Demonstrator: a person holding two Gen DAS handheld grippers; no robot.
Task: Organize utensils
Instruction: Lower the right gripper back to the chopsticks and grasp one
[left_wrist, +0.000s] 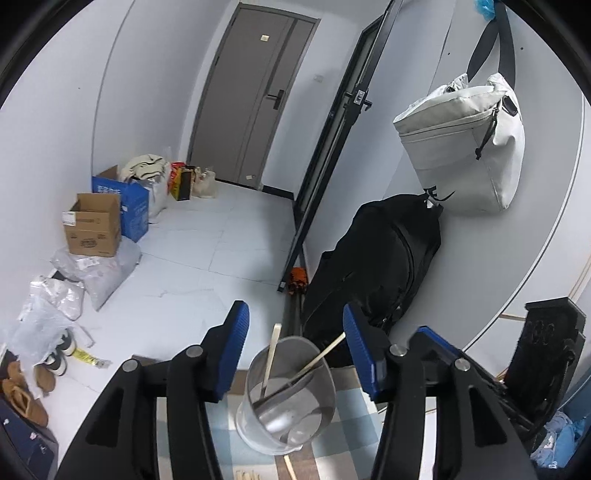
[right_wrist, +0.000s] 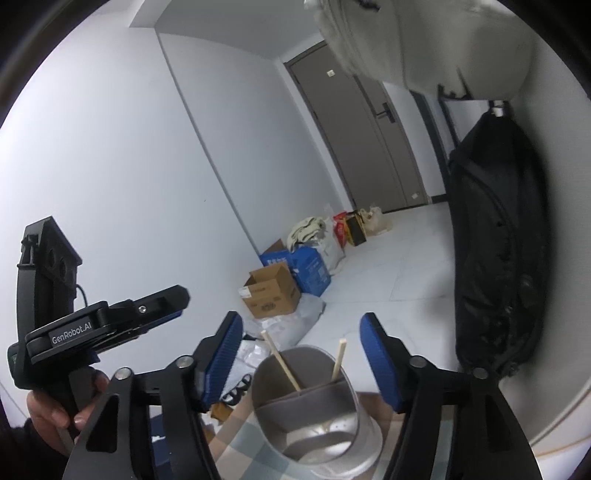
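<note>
A metal cup stands on a checked cloth, and two wooden chopsticks lean inside it, their tops sticking out past the rim in different directions. In the right wrist view the same cup shows a grey divider across its mouth, with both chopsticks rising from behind it. More wooden sticks lie on the cloth just in front of the cup, partly cut off by the frame edge.

The left gripper is spread wide and grips nothing; the cup sits between and slightly below its blue pads, touching neither. The right gripper is likewise parted and empty, with the cup centred between its fingers, apart from both. In the right wrist view the left gripper's body appears at the left, held by a hand.

On the floor beyond, an open cardboard box stands beside a blue box, with plastic bags nearby; what the boxes hold cannot be told. A black bag leans against the wall under a hanging white bag.
</note>
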